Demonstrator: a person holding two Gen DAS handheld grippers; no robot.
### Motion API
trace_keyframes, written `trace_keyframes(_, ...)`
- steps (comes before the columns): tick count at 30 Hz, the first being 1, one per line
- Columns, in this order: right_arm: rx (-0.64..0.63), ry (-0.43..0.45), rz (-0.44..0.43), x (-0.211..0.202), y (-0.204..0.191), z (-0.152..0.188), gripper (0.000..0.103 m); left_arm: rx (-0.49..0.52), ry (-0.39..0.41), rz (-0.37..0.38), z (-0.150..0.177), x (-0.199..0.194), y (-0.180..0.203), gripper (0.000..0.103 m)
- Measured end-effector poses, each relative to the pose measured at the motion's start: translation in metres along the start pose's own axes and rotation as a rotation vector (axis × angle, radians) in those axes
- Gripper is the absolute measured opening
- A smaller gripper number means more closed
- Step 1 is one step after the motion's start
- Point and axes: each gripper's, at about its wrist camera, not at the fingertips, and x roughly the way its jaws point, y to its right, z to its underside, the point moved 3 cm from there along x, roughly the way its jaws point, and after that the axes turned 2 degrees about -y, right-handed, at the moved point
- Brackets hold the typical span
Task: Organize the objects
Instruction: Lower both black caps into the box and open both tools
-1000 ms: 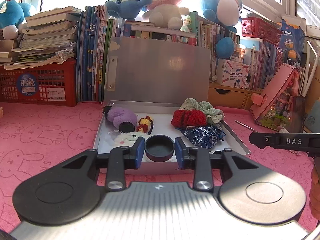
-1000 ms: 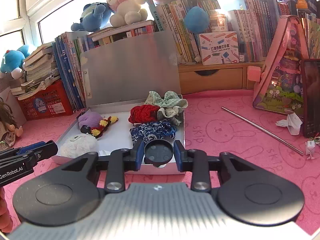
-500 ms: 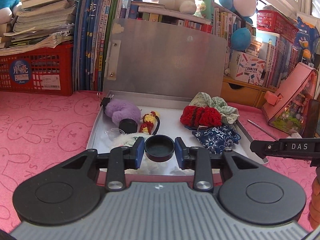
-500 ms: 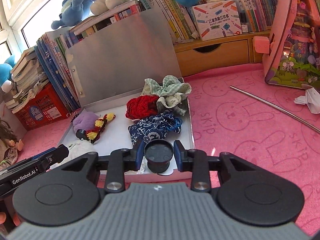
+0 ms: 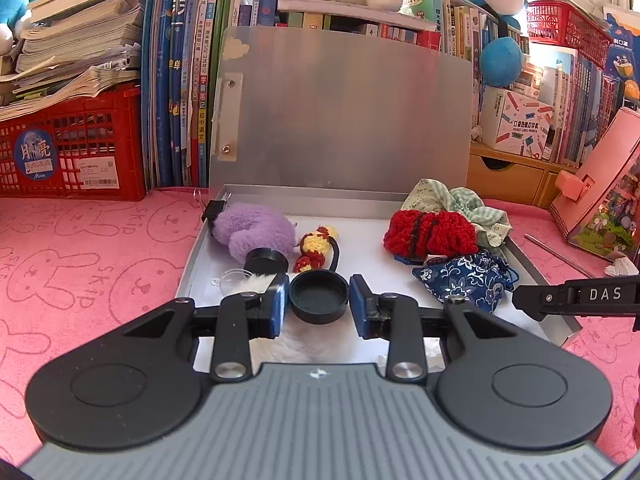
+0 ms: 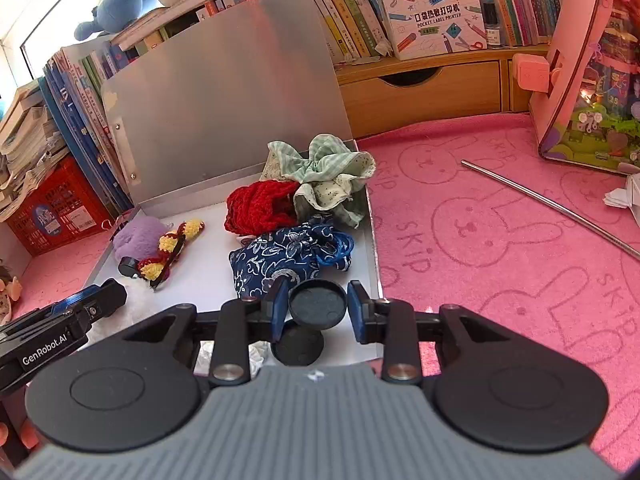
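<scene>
An open metal tin (image 5: 532,264) lies on the pink mat with its lid standing upright. My left gripper (image 5: 319,295) is shut on a black round cap (image 5: 318,300), hollow side up, over the tin's near left part above a white fluffy piece (image 5: 304,344). My right gripper (image 6: 317,300) is shut on a small black round jar (image 6: 318,304) over the tin's near right corner (image 6: 360,344). Inside lie a purple plush (image 5: 252,228), a yellow-red crochet tie (image 5: 316,246), a red knit scrunchie (image 5: 430,234), a green scrunchie (image 6: 324,168) and a blue floral pouch (image 6: 288,256).
Another small black jar (image 5: 266,260) and a clear cap (image 5: 230,280) sit at the tin's left edge. Books, a red crate (image 5: 72,148) and plush toys stand behind. A metal rod (image 6: 548,204) and a pink toy house (image 6: 588,80) are on the mat to the right.
Both grippers have moved forward and down over the tin's near edge, each still holding its black piece. The tin's contents have not shifted.
</scene>
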Motion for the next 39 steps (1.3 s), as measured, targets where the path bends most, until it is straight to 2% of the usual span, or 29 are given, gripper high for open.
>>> trace_keyframes(6,-0.007,-0.003,0.006,0.009,-0.002,-0.001,0.038,0.043,0.017,-0.031,-0.006,0.014,0.002,0.038)
trace_keyframes(13,-0.011,-0.011,0.014,0.017,-0.004,-0.005,0.039,0.028,-0.017,-0.05,-0.011,0.033,-0.003,0.039)
trace_keyframes(14,-0.015,-0.012,0.014,0.017,-0.005,-0.005,0.039,0.022,-0.021,-0.049,-0.011,0.033,-0.004,0.04)
trace_keyframes(15,-0.02,-0.011,0.014,0.017,-0.005,-0.005,0.039,0.019,-0.021,-0.043,-0.01,0.032,-0.004,0.05)
trace_keyframes(16,-0.025,-0.009,0.017,0.016,-0.006,-0.005,0.045,0.02,-0.02,-0.029,-0.009,0.031,-0.003,0.064)
trace_keyframes(17,-0.029,-0.005,0.021,0.015,-0.006,-0.005,0.058,0.024,-0.018,-0.018,-0.009,0.029,-0.002,0.07)
trace_keyframes(18,-0.033,0.0,0.02,0.014,-0.007,-0.005,0.061,0.032,-0.016,-0.014,-0.008,0.026,0.0,0.075)
trace_keyframes(22,-0.055,0.016,0.018,0.008,-0.011,-0.004,0.07,0.066,0.001,-0.014,-0.008,0.016,0.009,0.085)
trace_keyframes(32,-0.162,0.076,0.037,-0.022,-0.03,0.004,0.085,0.039,0.021,0.009,-0.003,-0.021,0.012,0.09)
trace_keyframes(39,-0.212,0.104,0.039,-0.047,-0.038,0.018,0.091,0.038,0.033,0.027,0.01,-0.054,0.009,0.09)
